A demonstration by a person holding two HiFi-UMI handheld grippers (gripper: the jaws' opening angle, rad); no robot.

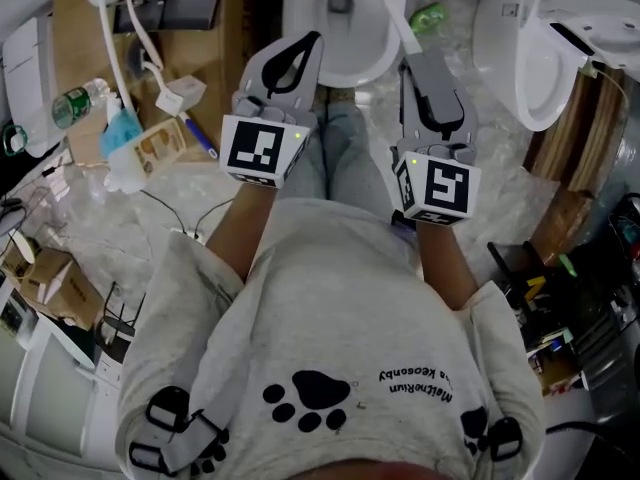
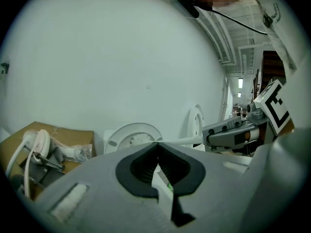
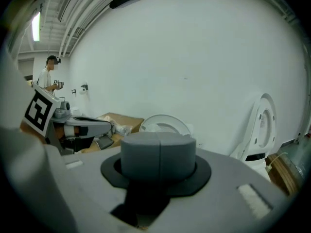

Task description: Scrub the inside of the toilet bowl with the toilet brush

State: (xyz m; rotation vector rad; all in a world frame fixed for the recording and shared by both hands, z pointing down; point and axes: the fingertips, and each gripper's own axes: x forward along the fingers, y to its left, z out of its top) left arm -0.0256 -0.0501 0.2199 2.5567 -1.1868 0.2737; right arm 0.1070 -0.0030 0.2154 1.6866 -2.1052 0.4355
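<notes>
Toilet brush (image 1: pixel 397 16): its white handle is clamped in the closed jaws of the right gripper (image 1: pixel 414 60) and runs alongside the right rim of the toilet bowl (image 1: pixel 303 3); the bristle end cannot be seen. Left gripper (image 1: pixel 311 40): jaws closed tip to tip, holding nothing, at the bowl's near left rim. The bowl stands on the floor (image 1: pixel 505 183) by the wall (image 2: pixel 121 57), ahead of the person's legs (image 1: pixel 335 153). A second toilet (image 1: pixel 525 53) is near, to the right.
</notes>
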